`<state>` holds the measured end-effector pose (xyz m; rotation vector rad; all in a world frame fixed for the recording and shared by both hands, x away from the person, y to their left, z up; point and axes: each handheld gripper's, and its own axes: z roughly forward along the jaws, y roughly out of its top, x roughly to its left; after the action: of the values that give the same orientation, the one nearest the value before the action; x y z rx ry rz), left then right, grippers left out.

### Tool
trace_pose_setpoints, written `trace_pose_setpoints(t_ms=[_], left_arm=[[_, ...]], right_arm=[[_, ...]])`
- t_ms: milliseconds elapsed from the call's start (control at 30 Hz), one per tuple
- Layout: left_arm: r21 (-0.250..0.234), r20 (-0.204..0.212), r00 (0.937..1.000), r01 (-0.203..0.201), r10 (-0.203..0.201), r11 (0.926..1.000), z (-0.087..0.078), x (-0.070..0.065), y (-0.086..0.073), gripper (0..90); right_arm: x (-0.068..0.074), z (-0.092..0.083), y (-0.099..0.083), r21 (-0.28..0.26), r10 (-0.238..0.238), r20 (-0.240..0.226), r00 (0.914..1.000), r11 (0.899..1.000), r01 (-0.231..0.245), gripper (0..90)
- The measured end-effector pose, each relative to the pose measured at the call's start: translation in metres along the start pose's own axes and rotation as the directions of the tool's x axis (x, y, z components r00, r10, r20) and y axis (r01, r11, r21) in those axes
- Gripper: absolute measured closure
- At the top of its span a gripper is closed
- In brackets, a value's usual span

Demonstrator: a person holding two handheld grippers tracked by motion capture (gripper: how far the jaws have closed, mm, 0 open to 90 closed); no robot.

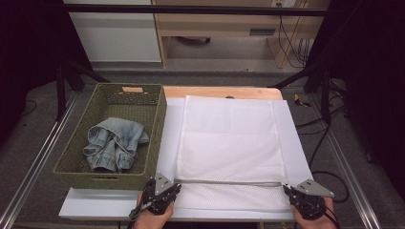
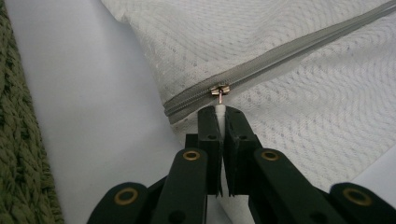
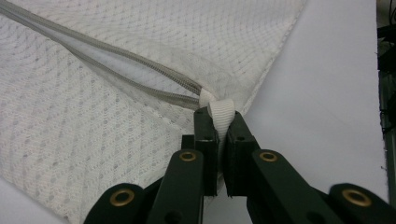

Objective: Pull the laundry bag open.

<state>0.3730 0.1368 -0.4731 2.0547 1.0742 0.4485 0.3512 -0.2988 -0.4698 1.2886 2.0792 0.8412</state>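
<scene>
Two black grippers, one in each hand

The left gripper (image 1: 174, 187) and the right gripper (image 1: 288, 188) are black, each with a grey three-cornered plate on top. Up close, the jaws are flat black bars joined by round brass-coloured rivets, with small dark screws near the tips. A thin black cable trails from each gripper.

A green woven basket (image 1: 155, 125) sat at the counter's (image 1: 219, 91) left edge, with a crumpled pair of blue jeans (image 1: 115, 143) inside it. A white sheet (image 1: 168, 138) covered most of the countertop.
</scene>
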Motion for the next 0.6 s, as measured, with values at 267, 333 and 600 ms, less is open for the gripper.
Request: trace_pose_setpoints(t_ms=[267, 333, 600], left_arm=[[-0.006, -0.003, 1.0000, 0.000, 0.000, 1.0000, -0.0016, 0.0012, 0.0015, 86.5], [-0.008, -0.002, 1.0000, 0.008, -0.008, 0.9999, -0.0026, 0.0027, 0.0017, 86.5], [-0.009, 0.000, 0.9999, 0.016, -0.016, 0.9998, -0.0037, 0.0042, 0.0020, 86.5]], right_arm=[[0.0005, 0.0006, 0.0000, 0.009, 0.018, -0.001, 0.9998, 1.000, -0.018, 86.3], [-0.0004, 0.0009, -0.0002, 0.010, 0.018, 0.008, 0.9998, 1.000, -0.019, 86.4], [-0.0018, 0.0017, -0.0009, 0.014, 0.021, 0.015, 0.9997, 1.000, -0.021, 86.4]])
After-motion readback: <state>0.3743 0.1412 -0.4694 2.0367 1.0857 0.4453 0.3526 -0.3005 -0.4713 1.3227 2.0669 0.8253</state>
